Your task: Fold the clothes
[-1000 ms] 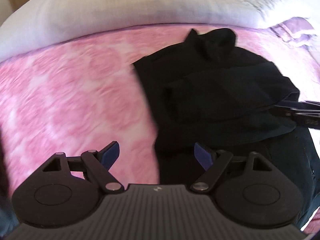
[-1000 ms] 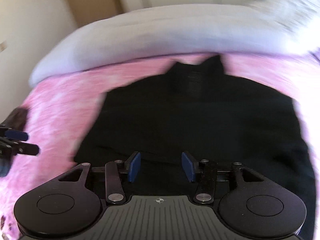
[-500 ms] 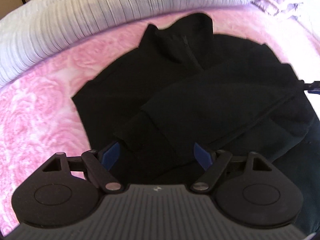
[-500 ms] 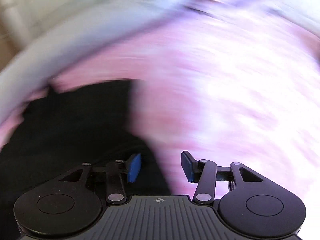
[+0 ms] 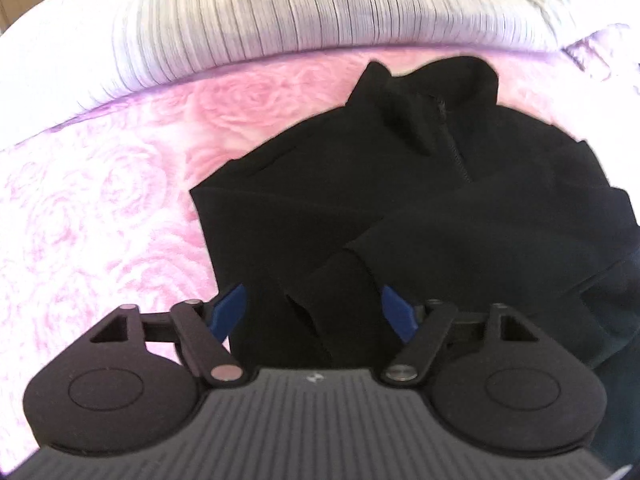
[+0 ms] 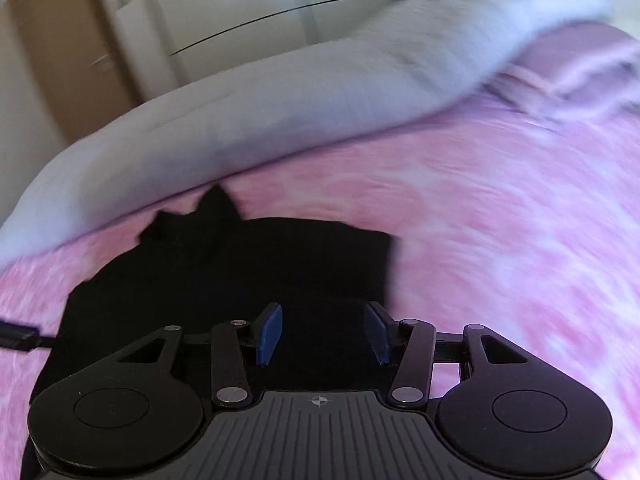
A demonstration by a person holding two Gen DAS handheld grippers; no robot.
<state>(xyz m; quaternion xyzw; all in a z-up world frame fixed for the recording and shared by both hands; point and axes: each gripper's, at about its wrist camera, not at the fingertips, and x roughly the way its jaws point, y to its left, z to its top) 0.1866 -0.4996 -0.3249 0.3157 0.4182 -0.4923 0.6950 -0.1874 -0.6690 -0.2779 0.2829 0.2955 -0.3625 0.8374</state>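
A black zip-neck pullover (image 5: 400, 208) lies flat on the pink rose-patterned bed cover (image 5: 100, 208), collar toward the far side. One sleeve is folded across the body, and its cuff (image 5: 328, 296) lies between the blue pads of my left gripper (image 5: 311, 294). The jaws are closing, and the pads stand clear of the cloth. In the right wrist view the pullover (image 6: 240, 272) sits left of centre. My right gripper (image 6: 323, 314) hangs open over its near right part with nothing pinched.
A white ribbed quilt (image 5: 320, 20) is bunched along the far side of the bed. A lilac pillow (image 6: 580, 60) lies at the far right. Behind the bed are a wooden door (image 6: 68, 60) and pale wall panels. Bare pink cover (image 6: 520, 240) stretches right of the pullover.
My left gripper has moved from the pink cover onto the pullover and lower, and its jaws have narrowed around the sleeve cuff. My right gripper has shifted to the pullover's right side, still open.
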